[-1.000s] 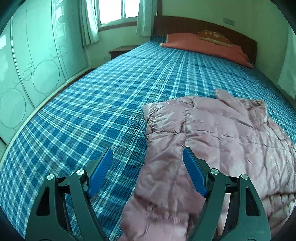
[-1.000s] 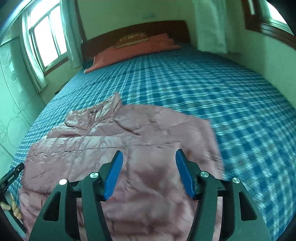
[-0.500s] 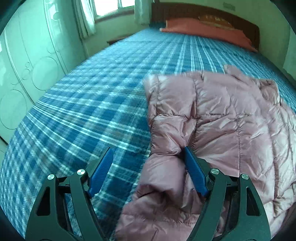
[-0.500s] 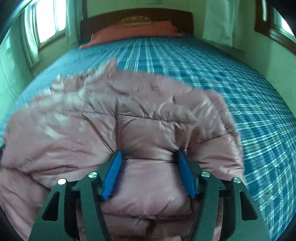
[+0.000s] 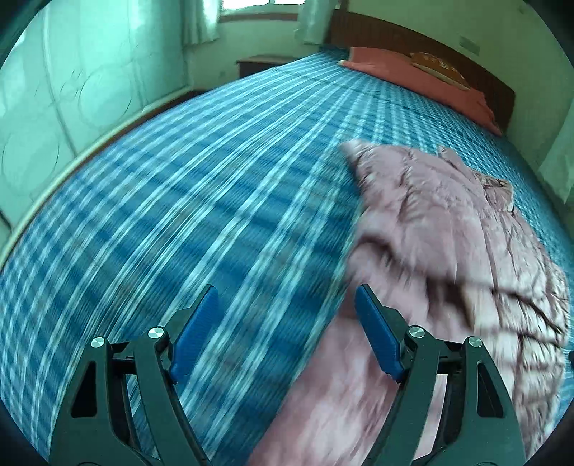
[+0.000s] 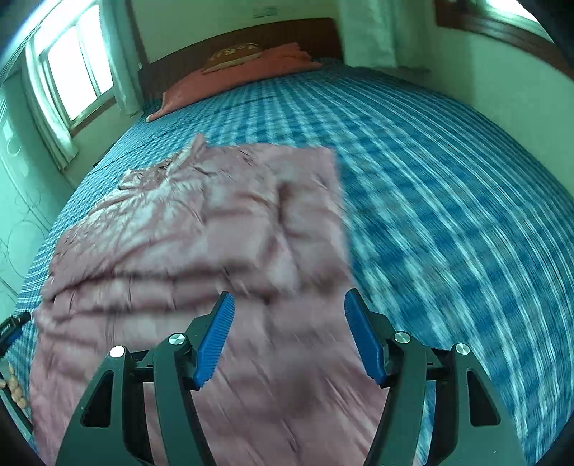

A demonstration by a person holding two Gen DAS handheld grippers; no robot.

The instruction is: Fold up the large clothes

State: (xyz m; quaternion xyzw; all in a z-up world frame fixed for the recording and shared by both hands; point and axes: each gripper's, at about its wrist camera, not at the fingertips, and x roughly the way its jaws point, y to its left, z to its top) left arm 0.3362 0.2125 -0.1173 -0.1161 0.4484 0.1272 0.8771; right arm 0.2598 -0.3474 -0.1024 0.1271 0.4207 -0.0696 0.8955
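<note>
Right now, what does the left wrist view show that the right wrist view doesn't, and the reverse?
Only the left wrist view shows the dark nightstand and the open left gripper over bare plaid bedspread. Only the right wrist view shows the second window and the open right gripper over the jacket. Both show the pink puffer jacket, red pillow and headboard.

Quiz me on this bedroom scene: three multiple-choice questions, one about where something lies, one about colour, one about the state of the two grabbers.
1. Where does the jacket lie?
A on the bed
B on the floor
C on a chair

2. What colour are the pillows?
A white
B orange-red
C black

3. How are the left gripper and right gripper?
A both clamped on cloth
B one shut
C both open, empty

Answers: 1 A, it spreads over the checked sheet. 2 B, seen at the headboard. 3 C, a wide gap shows between each pair of blue pads.
</note>
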